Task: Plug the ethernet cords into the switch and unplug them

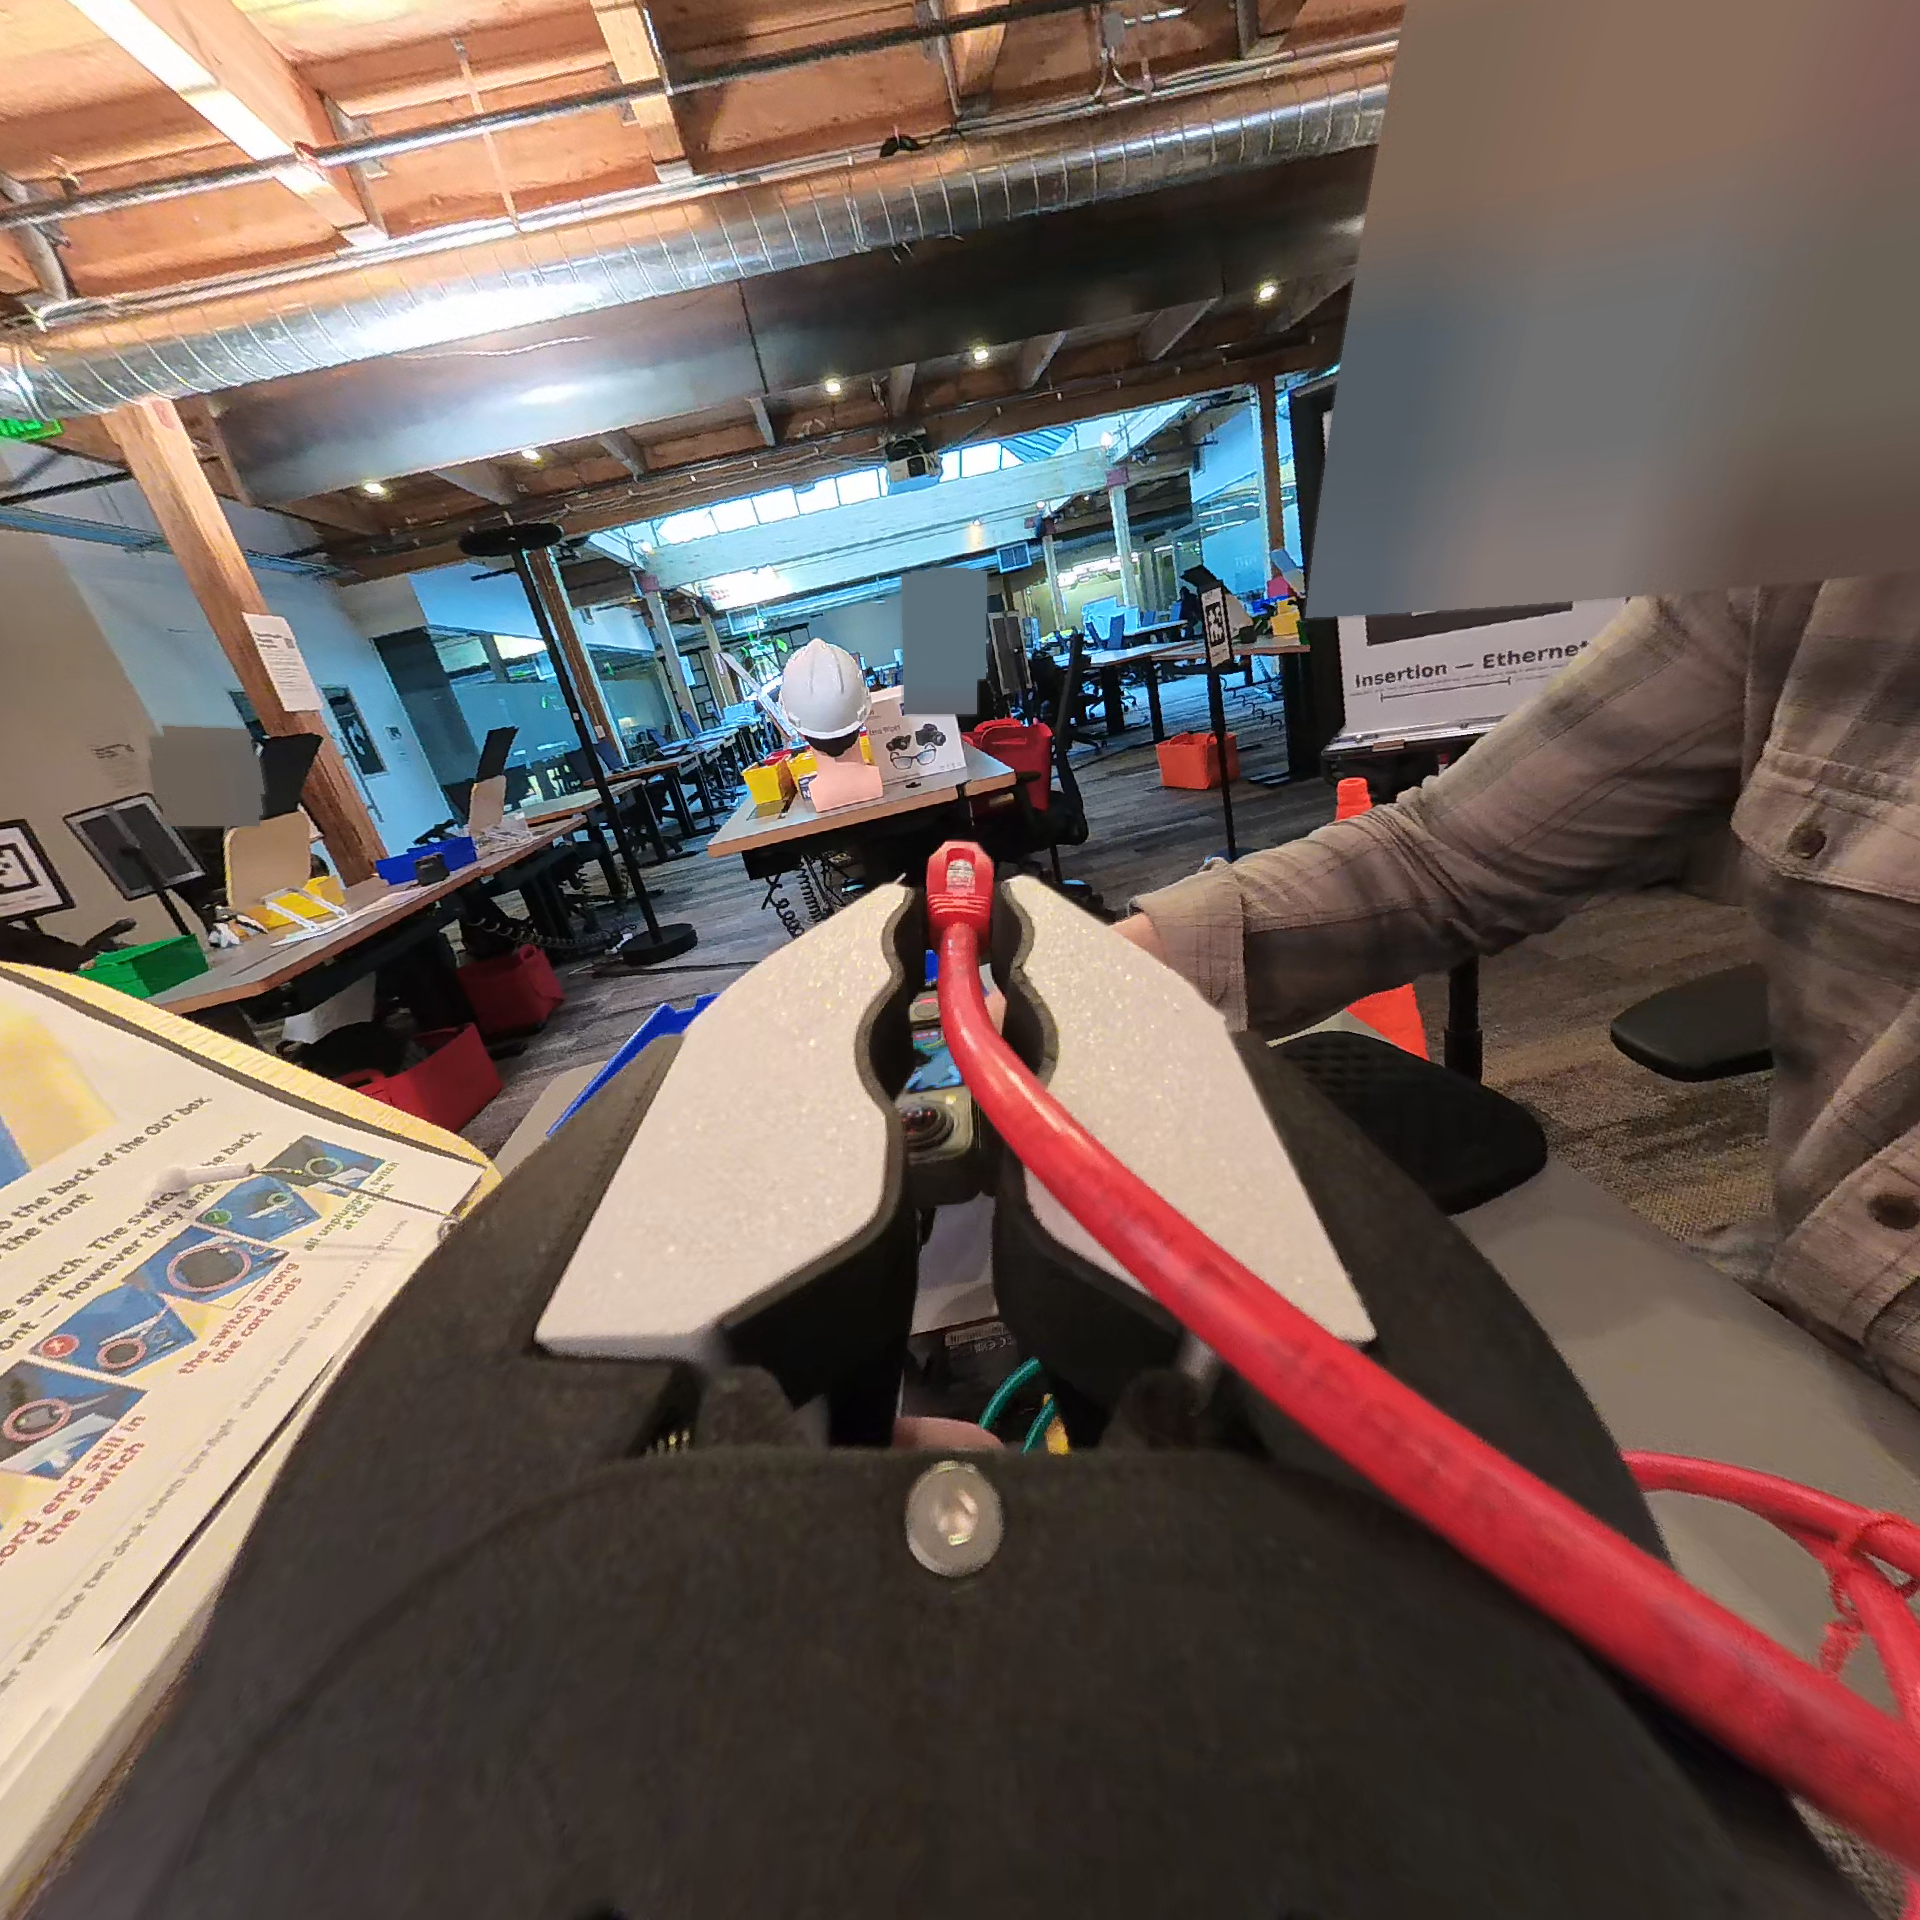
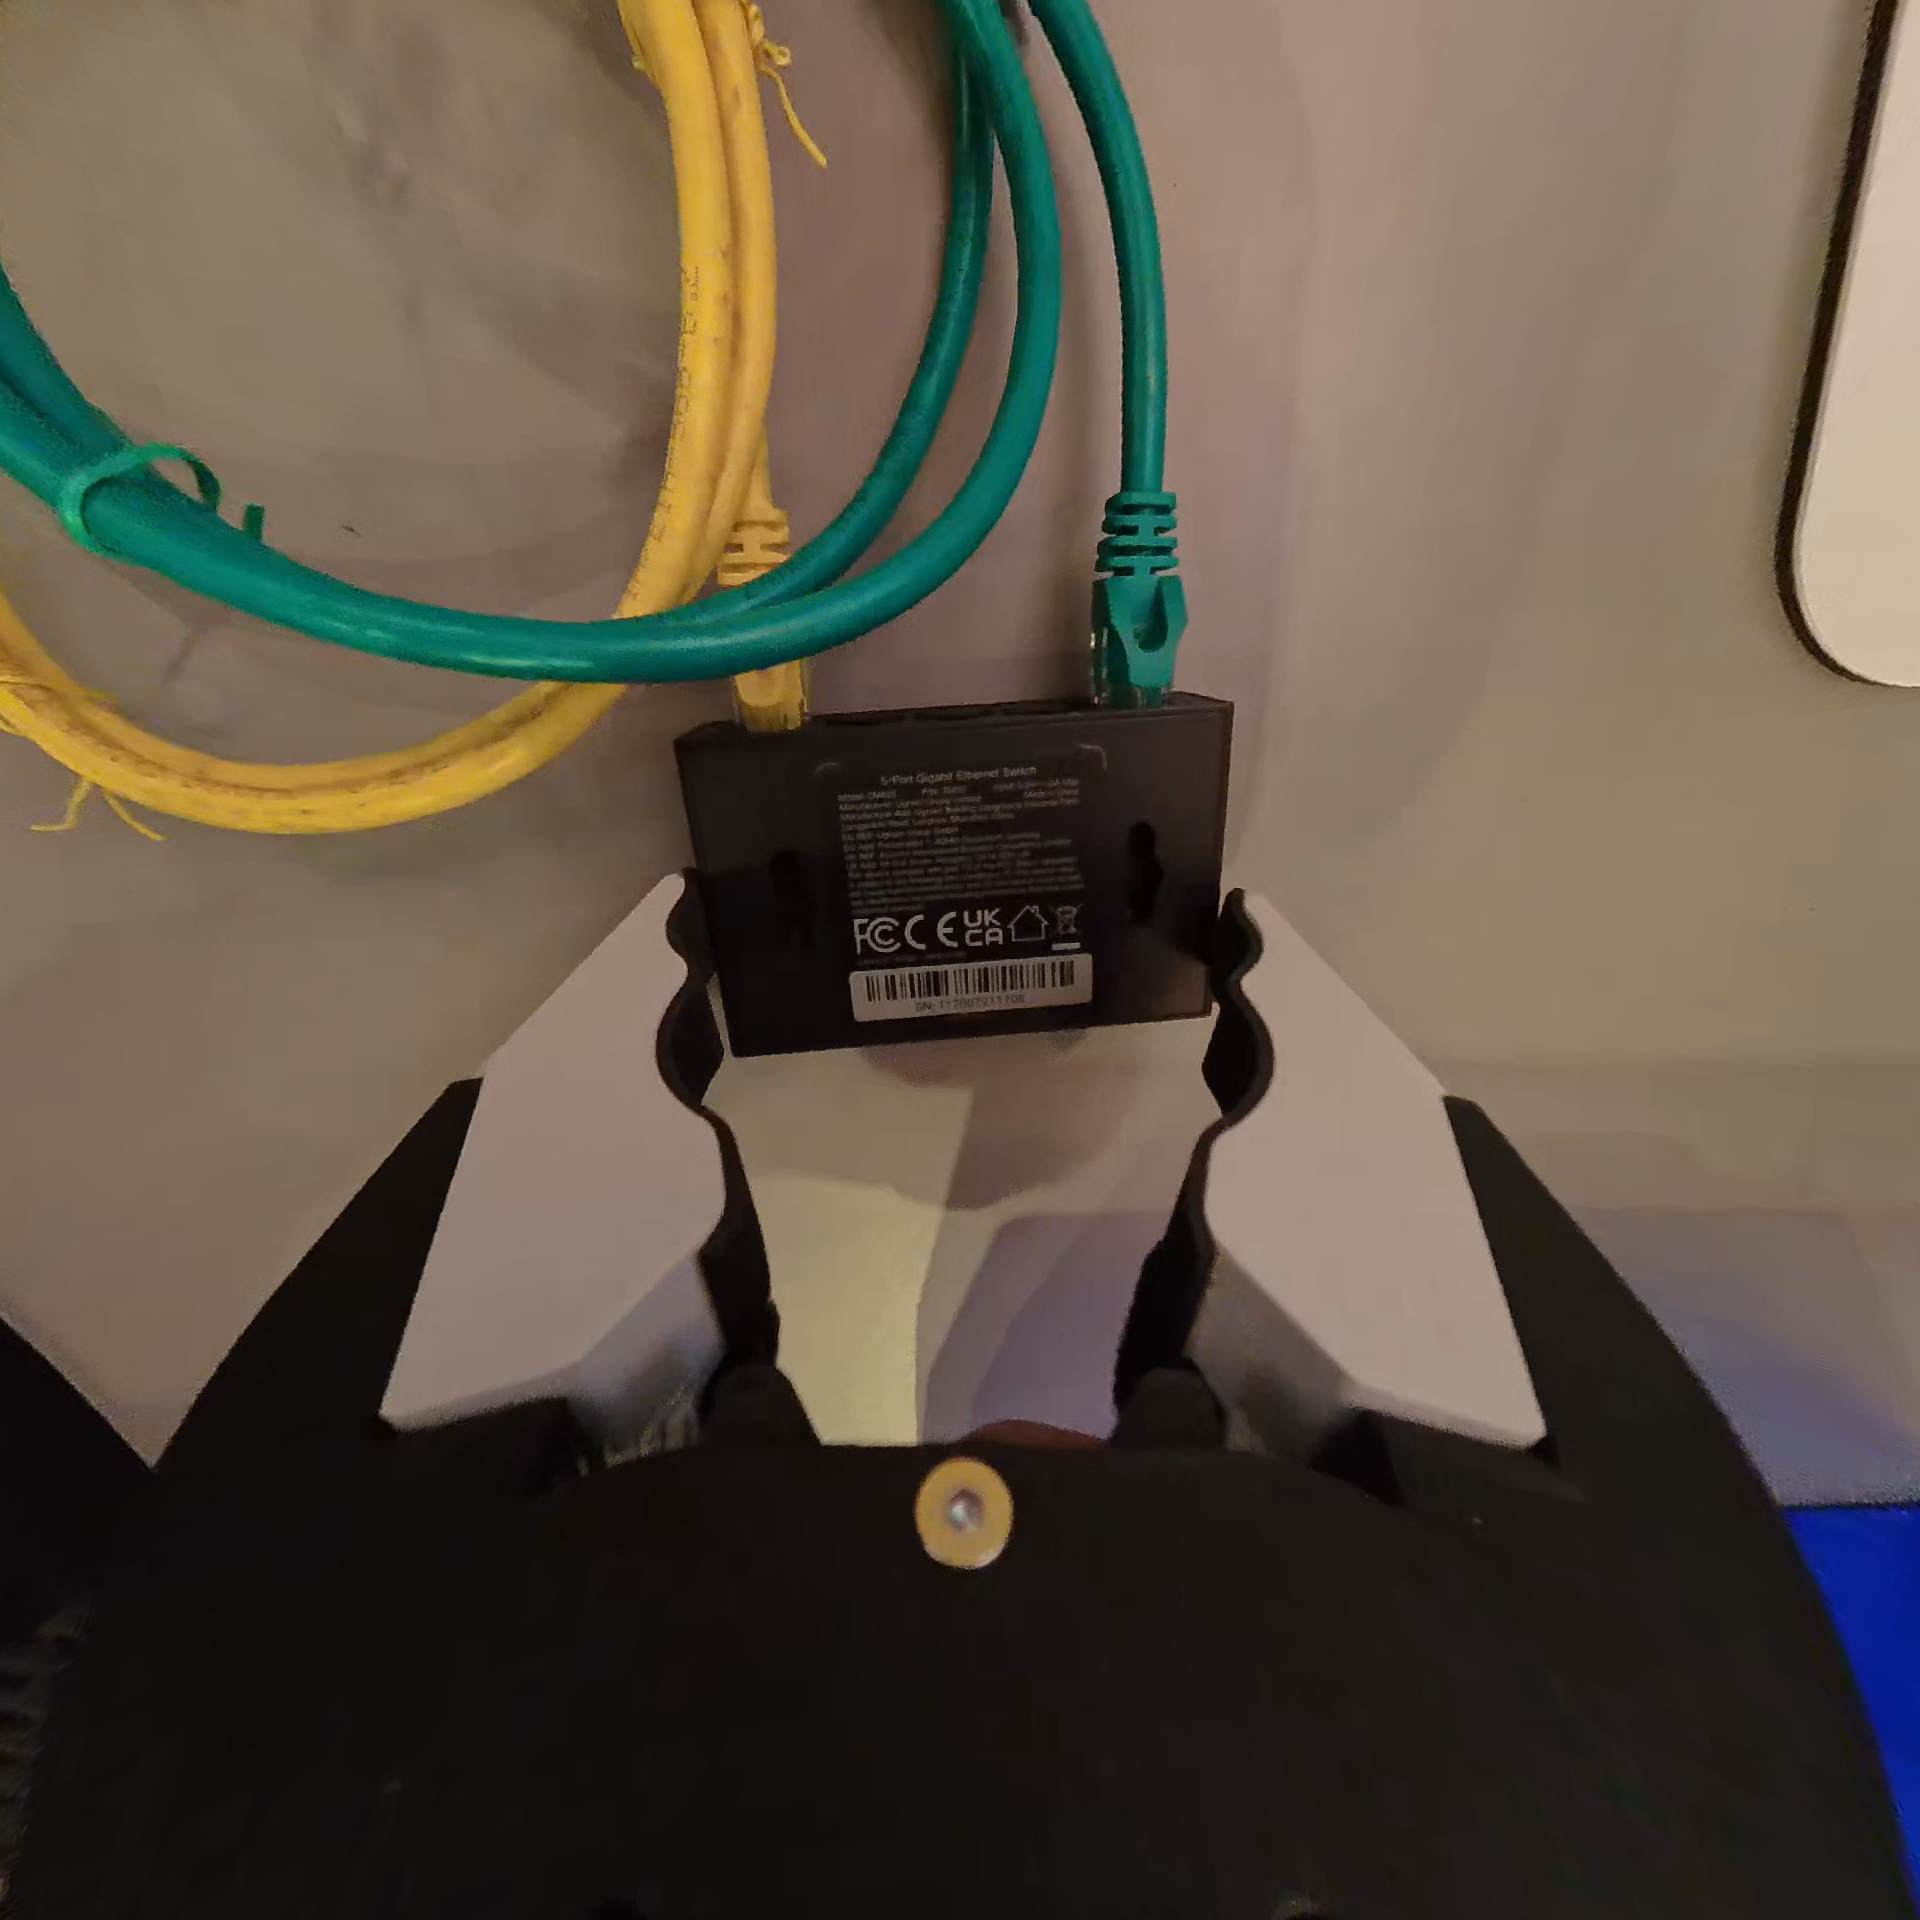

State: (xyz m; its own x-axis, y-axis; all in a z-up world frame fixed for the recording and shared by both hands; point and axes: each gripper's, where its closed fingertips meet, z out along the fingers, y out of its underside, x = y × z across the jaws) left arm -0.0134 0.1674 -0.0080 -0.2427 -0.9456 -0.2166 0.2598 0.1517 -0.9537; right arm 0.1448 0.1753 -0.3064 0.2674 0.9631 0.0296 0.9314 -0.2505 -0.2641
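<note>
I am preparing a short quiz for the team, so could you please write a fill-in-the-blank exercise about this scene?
1. The left gripper is shut on the ____ cord's plug.
2. The right gripper grips the black ____ by its sides.
3. The green plug and the ____ plug sit in the switch's outermost ports.

Missing words: red; switch; yellow

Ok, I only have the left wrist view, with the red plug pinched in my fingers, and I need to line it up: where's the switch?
Observer: The switch is clamped by its sides between the fingers of the right gripper, label side facing the camera.
Operator: Any ports taken?
Observer: The green cord is plugged in at the right end of the port row.
Operator: And the other end?
Observer: The yellow cord is plugged in there.
</note>
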